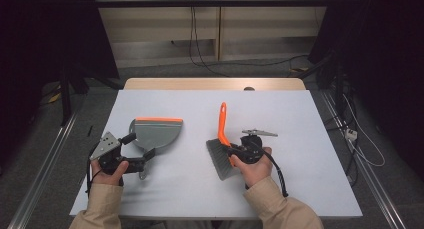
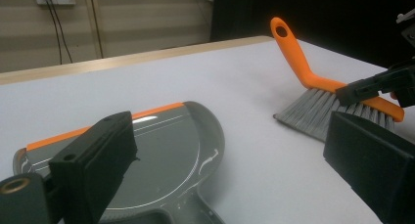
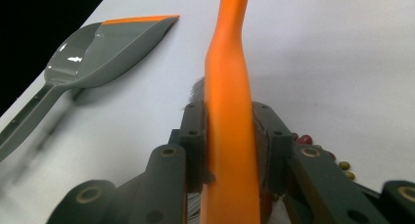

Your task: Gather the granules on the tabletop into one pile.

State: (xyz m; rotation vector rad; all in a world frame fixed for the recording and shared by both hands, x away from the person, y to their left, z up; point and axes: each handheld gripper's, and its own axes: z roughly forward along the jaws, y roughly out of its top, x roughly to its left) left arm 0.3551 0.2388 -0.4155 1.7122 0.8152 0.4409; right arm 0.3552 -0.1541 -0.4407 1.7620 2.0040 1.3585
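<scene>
**Brush gripped on the right, dustpan framed on the left**

From the high view, your right gripper (image 1: 234, 151) is clamped on the orange back of the brush (image 1: 223, 139), right where the handle meets the grey bristles. The brush sits right of centre on the bench (image 1: 300, 139), handle pointing away from you. Over on the left, your left gripper (image 1: 141, 151) has its jaws spread wide at the near end of the grey dustpan (image 1: 156, 133), which lies flat with its orange lip on the far side. Dustpan and brush are well apart.

Now the left gripper view: your two black jaws stand far apart and nothing is pinched between them. The dustpan (image 2: 166, 150) lies low between them, orange strip at its far edge. The brush (image 2: 313, 82) shows at the right with the other gripper's jaw across its back.

Right gripper view: your jaws are narrow and pressed on both sides of the orange brush handle (image 3: 229, 111), which runs straight up the middle. The dustpan (image 3: 107, 48) lies off to the left on the bench. A few small red and yellowish bits (image 3: 323, 150) sit on the bench just right of your jaws.
</scene>
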